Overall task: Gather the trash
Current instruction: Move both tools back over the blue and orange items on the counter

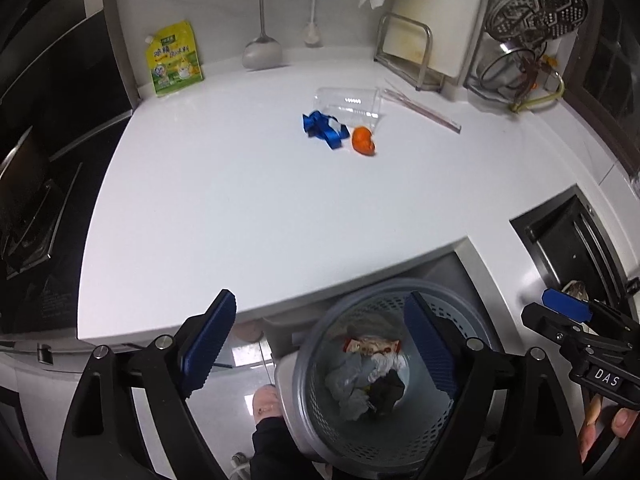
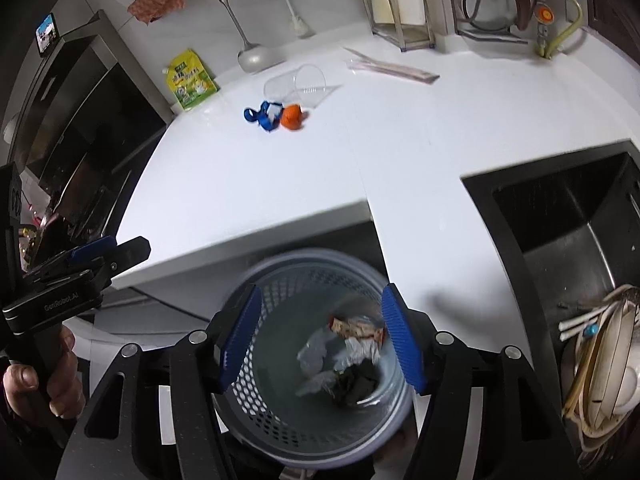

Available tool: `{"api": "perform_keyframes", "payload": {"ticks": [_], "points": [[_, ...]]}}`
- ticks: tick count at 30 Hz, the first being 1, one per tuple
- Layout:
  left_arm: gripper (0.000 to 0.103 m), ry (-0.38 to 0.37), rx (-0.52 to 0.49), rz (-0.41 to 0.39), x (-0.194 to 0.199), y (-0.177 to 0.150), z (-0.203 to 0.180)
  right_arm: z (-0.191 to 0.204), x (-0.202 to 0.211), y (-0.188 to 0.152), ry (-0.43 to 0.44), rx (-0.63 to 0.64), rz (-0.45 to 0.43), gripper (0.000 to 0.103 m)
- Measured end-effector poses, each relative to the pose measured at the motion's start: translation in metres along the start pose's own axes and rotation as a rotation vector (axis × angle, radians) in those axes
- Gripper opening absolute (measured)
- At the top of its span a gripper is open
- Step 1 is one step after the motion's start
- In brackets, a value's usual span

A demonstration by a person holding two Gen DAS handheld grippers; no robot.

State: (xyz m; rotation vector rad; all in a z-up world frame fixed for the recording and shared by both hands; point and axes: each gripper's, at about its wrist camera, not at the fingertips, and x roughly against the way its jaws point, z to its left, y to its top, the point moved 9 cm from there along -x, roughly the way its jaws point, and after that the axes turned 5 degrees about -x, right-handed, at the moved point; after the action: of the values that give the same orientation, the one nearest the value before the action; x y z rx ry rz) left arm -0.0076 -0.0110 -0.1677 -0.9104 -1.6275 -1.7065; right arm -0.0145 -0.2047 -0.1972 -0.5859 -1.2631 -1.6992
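A grey mesh trash bin stands on the floor below the counter's front edge, with crumpled paper and wrappers inside. On the white counter lie a blue ribbon, an orange peel, a tipped clear plastic cup and a wrapped straw. My left gripper and right gripper are both open and empty, above the bin.
A yellow-green pouch leans on the back wall beside hanging utensils. A black stove is to the left. A dark sink with dishes is to the right. Racks stand at the back.
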Motion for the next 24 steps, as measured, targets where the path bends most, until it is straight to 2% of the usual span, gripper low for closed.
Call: {"api": "perform_keyframes", "payload": {"ticks": [13,15,24], "points": [[0.093,-0.024,-0.005,-0.055,-0.008,0.055,0.041,0.029,-0.016,0.050,-0.053,-0.002,-0.064,0.065],[0.093,-0.030,-0.012,-0.064,-0.011,0.063,0.046,0.031,-0.019,0.058,-0.067,-0.007,-0.080,0.070],[0.093,-0.053,-0.034,-0.085,-0.033,0.098,0.068,0.038,-0.049,0.093,-0.114,-0.053,-0.100,0.070]]}}
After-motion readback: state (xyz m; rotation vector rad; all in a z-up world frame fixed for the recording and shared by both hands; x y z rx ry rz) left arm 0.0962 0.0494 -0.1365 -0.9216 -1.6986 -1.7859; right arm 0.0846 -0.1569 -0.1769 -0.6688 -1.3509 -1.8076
